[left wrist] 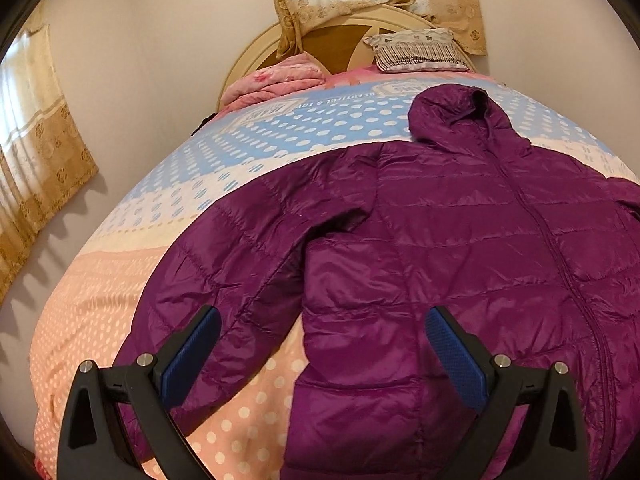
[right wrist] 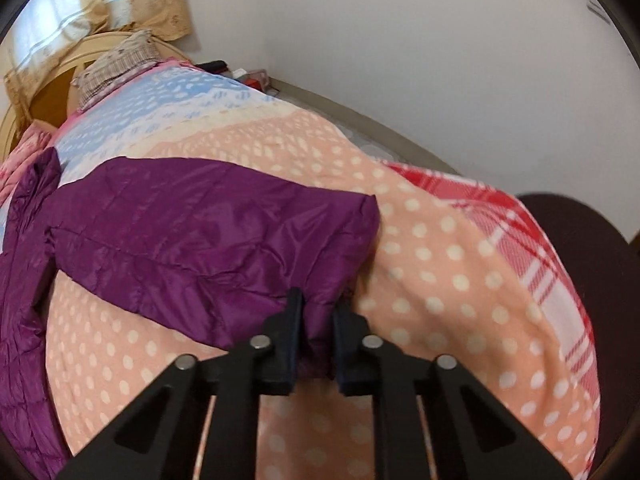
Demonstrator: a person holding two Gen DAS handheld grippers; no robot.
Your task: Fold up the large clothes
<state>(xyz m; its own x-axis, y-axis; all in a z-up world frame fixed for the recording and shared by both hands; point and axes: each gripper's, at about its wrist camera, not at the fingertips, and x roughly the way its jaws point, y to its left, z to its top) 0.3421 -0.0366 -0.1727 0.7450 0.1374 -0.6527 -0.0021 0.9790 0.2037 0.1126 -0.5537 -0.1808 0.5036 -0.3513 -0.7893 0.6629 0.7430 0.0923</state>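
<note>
Right wrist view has the right gripper (right wrist: 316,328) pinching the jacket's (left wrist: 460,248) sleeve cuff (right wrist: 344,248), likely to fold it inward, while the left gripper (left wrist: 322,336) hovers wide apart over the jacket spread zipped-up on the bed (left wrist: 120,280).

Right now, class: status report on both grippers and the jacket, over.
Left gripper open above jacket. Right gripper shut on sleeve cuff. Jacket flat, unfolded on bed. Nothing in the way.

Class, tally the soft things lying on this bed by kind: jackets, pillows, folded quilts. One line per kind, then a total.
Purple jacket: 1
Patterned pillow: 1
Pink folded quilt: 1
Total: 3
</note>
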